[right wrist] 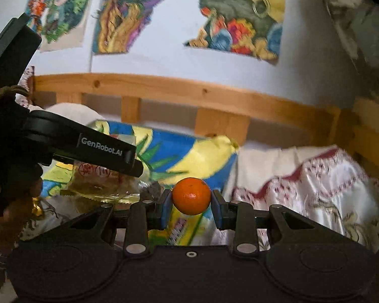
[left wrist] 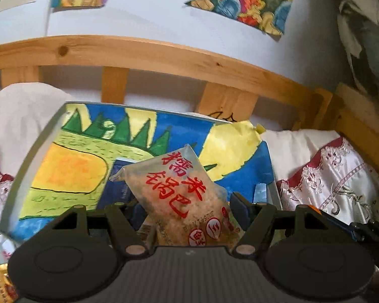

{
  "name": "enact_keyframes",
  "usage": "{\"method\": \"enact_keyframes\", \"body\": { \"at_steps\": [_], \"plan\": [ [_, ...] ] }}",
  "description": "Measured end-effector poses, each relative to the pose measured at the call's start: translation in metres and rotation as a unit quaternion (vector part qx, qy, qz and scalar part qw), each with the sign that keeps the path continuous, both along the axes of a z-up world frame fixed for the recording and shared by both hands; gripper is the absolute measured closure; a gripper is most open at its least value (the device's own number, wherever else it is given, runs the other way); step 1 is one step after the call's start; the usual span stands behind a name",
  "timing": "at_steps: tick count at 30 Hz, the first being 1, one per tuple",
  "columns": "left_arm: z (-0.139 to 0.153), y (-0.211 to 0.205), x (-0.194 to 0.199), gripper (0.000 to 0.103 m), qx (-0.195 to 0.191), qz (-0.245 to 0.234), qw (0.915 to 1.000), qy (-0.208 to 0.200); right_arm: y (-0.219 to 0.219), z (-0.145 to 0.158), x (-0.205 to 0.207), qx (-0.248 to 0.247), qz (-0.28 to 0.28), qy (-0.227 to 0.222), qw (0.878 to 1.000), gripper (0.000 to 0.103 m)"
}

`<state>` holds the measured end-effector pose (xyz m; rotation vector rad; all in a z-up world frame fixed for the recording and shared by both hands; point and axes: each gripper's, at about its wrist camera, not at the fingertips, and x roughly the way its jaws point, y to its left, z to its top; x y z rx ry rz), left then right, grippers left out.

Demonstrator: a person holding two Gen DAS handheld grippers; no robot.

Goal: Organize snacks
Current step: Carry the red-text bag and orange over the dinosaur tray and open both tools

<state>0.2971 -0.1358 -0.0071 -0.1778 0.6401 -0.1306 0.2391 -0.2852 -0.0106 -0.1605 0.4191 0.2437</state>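
Spanning the back of both views, a pine bed rail (left wrist: 144, 50) with short upright slats runs under a pale wall (left wrist: 144, 22) hung with bright children's drawings (left wrist: 250, 2). Below it lies the bed, covered in a white and dark red embroidered satin spread (left wrist: 336, 174), with a cream pillow (left wrist: 20, 116) at the left. On the bed sits a box (left wrist: 20, 176) with thin grey walls, its inside lined with a painted picture of a green spiky creature, blue sky and yellow sun; a dark blue packet (left wrist: 118, 184) lies inside it, mostly hidden.

Next in size, the left gripper (left wrist: 184, 217) holds a clear snack bag with red Chinese lettering (left wrist: 179, 189); the bag stands tilted between the blue pads (left wrist: 240, 207), above the box lining. Whether both pads press on it I cannot tell for sure, since the left pad is hidden behind the bag, but the bag hangs there off the bedding. In the right wrist view that same tool enters from the left, black and lettered in white, with crinkled clear and gold wrappers (right wrist: 98, 194) under it.

Smallest, a small orange fruit (right wrist: 191, 196) is clamped in the right gripper (right wrist: 191, 202), a blue pad touching each side, held in the air near the box's right end and beside the satin spread
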Motion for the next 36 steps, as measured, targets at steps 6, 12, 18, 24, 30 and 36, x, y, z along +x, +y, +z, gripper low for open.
{"method": "enact_keyframes", "body": {
  "at_steps": [6, 12, 18, 24, 30, 36],
  "plan": [
    [-0.008, -0.011, 0.006, 0.030, 0.014, -0.010, 0.9998, 0.008, -0.008, -0.011, 0.010, 0.019, -0.013, 0.052, 0.998, 0.068],
    [-0.010, -0.016, 0.009, 0.030, 0.028, -0.014, 0.9994, 0.013, -0.009, -0.016, 0.014, 0.030, -0.015, 0.076, 0.997, 0.068],
    [-0.011, -0.020, 0.013, 0.030, 0.040, -0.011, 0.9990, 0.015, -0.007, -0.019, 0.015, 0.031, -0.012, 0.087, 0.996, 0.068],
    [-0.011, -0.022, 0.013, 0.030, 0.048, -0.013, 0.9987, 0.015, -0.009, -0.020, 0.017, 0.035, -0.013, 0.093, 0.995, 0.068],
    [-0.010, -0.022, 0.014, 0.031, 0.047, -0.012, 0.9987, 0.014, -0.009, -0.022, 0.019, 0.037, -0.013, 0.097, 0.995, 0.068],
    [-0.010, -0.021, 0.013, 0.025, 0.045, -0.013, 0.9988, 0.014, -0.009, -0.022, 0.019, 0.036, -0.013, 0.097, 0.995, 0.067]
  ]
}}
